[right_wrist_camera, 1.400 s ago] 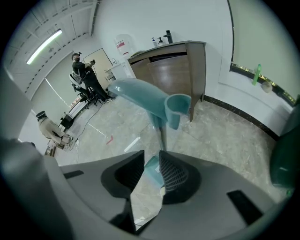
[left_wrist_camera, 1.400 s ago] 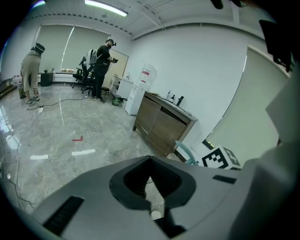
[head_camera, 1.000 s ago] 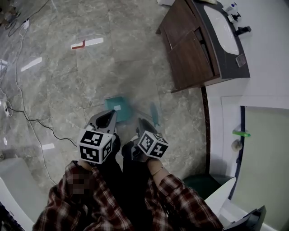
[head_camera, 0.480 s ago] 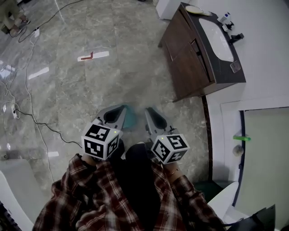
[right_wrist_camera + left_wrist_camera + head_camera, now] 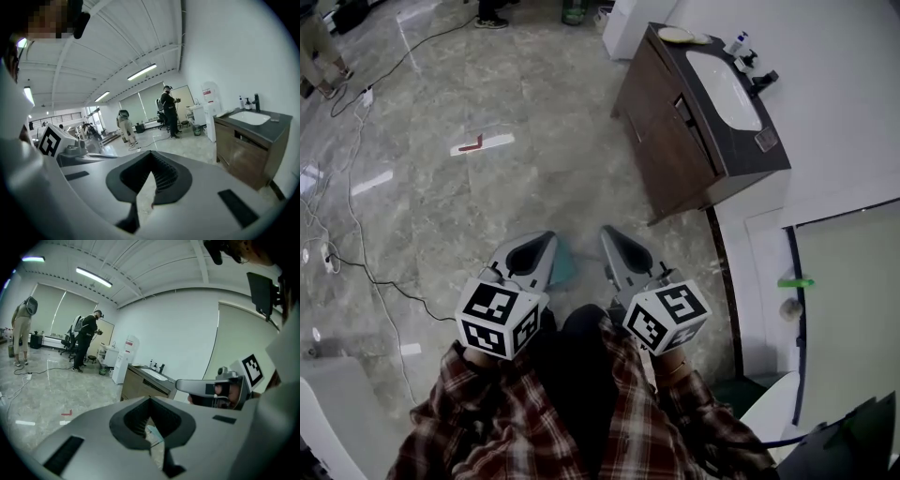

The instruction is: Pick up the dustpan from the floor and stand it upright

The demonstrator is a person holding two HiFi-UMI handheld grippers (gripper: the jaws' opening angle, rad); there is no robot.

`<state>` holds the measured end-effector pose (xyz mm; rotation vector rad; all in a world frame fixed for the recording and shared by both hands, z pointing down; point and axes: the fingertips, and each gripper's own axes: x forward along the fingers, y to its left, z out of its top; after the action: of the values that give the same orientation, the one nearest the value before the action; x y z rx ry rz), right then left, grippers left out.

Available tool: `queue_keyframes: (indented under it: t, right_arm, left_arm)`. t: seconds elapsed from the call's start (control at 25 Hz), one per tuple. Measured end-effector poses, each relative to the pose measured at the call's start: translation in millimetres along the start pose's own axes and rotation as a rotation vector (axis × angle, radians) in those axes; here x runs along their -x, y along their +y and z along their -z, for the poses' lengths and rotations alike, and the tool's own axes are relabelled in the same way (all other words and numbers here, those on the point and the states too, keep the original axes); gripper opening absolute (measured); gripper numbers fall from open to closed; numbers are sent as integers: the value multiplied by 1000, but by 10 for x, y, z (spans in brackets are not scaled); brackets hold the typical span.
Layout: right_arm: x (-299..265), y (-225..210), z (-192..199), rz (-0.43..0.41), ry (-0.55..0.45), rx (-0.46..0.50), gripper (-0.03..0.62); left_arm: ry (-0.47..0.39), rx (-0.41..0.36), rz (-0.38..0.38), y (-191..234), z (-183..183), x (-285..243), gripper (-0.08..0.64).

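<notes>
the dustpan (image 5: 564,265) shows only as a small teal patch on the grey marble floor (image 5: 534,112), with a flat, matt surface. most of it is covered by the left gripper (image 5: 546,240), so i cannot tell its full shape or whether it lies flat or stands. in the left gripper view it appears again as a thin pale-teal sliver (image 5: 153,433), seen through the narrow slit under the jaws.

in the head view the dustpan sits at about 5 o'clock from the left gripper's tip and partly under that gripper's body. it sits at about 8 o'clock from the tip of the right gripper (image 5: 607,232). it lies in the gap between the two tools, closer to the left one. both tools are held above the floor, side by side, pointing toward 12 o'clock.

the left gripper (image 5: 150,401) has its jaws pressed together, with only a slim wedge of floor and the teal sliver visible past them. the sliver looks to be down on the floor, not pinched. the right gripper (image 5: 151,166) also has its jaws pressed together, with nothing between them and only bare floor showing through the slit.
</notes>
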<state>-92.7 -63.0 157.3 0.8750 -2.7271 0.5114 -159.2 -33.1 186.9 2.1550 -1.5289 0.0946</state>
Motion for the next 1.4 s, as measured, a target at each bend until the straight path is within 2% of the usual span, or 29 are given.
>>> queue_keyframes:
  t: [0.12,0.36,0.64,0.84,1.04,1.4]
  right_arm:
    - [7,161,-135,-25,-1,98,11]
    - [5,317,-240,-44,-16,119,11]
    - [101,295,-34,-10,-19,55,11]
    - [181,322,88,25,-7,47,11]
    - [144,326,106,18,-8,28,11]
    - [446,127,135,55,-17,12,11]
  left_arm:
    - [-1,-28,14,-80,-37,60,0]
    - [-11,-54,26,-151,-118,132,2]
    - [0,-46,45,-173,-21,167,2]
    - [4,-39,60,-179,53,249,2]
    - [2,-30,38,-113,69,311,2]
    - [25,-48,87,-481,181,176,2]
